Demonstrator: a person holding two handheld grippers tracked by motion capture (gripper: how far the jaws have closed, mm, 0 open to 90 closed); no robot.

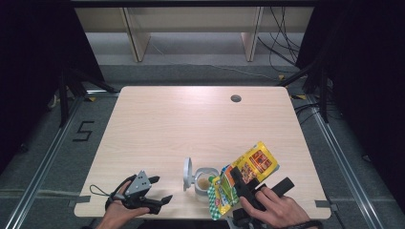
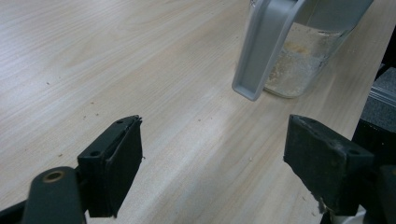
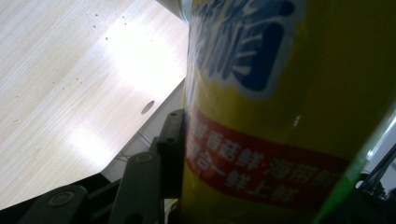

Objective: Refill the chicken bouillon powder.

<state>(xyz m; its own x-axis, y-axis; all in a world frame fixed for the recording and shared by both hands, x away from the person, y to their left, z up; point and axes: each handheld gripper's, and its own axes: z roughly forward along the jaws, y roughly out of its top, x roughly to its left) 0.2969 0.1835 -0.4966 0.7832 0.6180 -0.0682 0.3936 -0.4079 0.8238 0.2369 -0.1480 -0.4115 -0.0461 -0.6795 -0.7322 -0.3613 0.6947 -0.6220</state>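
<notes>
At the table's [image 1: 191,114] near edge: clear container [image 1: 204,180], flip lid [image 1: 187,174] open, pale powder inside. Right gripper [image 1: 241,183] pinches a yellow seasoning packet [image 1: 243,176], tilted over the container's mouth. Left gripper [image 1: 155,191], jaws spread and empty, rests beside it. Step: pouring. Next likely calls for steadying the container and tipping further.

jar [image 1: 204,180] on table [image 1: 191,124], near edge | pouch [image 1: 241,177] tilted just right of jar
</notes>
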